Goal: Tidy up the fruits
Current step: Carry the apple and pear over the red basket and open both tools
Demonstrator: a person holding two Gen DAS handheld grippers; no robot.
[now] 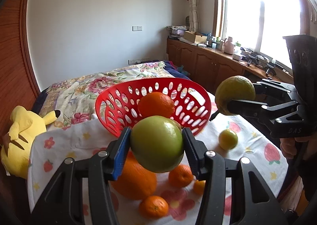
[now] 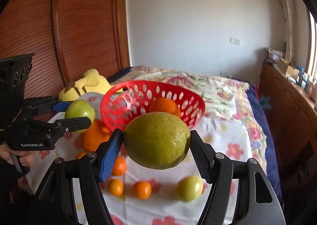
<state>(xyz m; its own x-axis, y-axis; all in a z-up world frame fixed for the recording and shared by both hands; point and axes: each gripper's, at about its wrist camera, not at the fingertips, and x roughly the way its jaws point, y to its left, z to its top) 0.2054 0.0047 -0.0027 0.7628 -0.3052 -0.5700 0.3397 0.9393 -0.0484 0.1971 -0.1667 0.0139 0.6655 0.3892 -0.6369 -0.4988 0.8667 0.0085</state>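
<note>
A red perforated basket [image 1: 154,104] [image 2: 152,102] sits tilted on a floral cloth on the bed, with an orange [image 1: 156,105] [image 2: 165,106] inside it. My left gripper [image 1: 156,148] [image 2: 78,112] is shut on a green apple [image 1: 156,146] [image 2: 80,111], held above the cloth in front of the basket. My right gripper [image 2: 156,142] [image 1: 229,104] is shut on a large yellow-green citrus [image 2: 156,139] [image 1: 234,94], raised to the right of the basket. On the cloth lie a big orange [image 1: 136,179] [image 2: 95,135], several small tangerines [image 1: 153,206] [image 2: 141,189] and a small green fruit [image 1: 227,138] [image 2: 188,188].
A yellow plush toy [image 1: 21,137] [image 2: 87,86] lies left of the cloth. A wooden sideboard [image 1: 208,62] loaded with clutter runs under the window on the right. A wooden wardrobe [image 2: 59,36] stands on the left. A hand [image 2: 17,157] grips the left gripper's handle.
</note>
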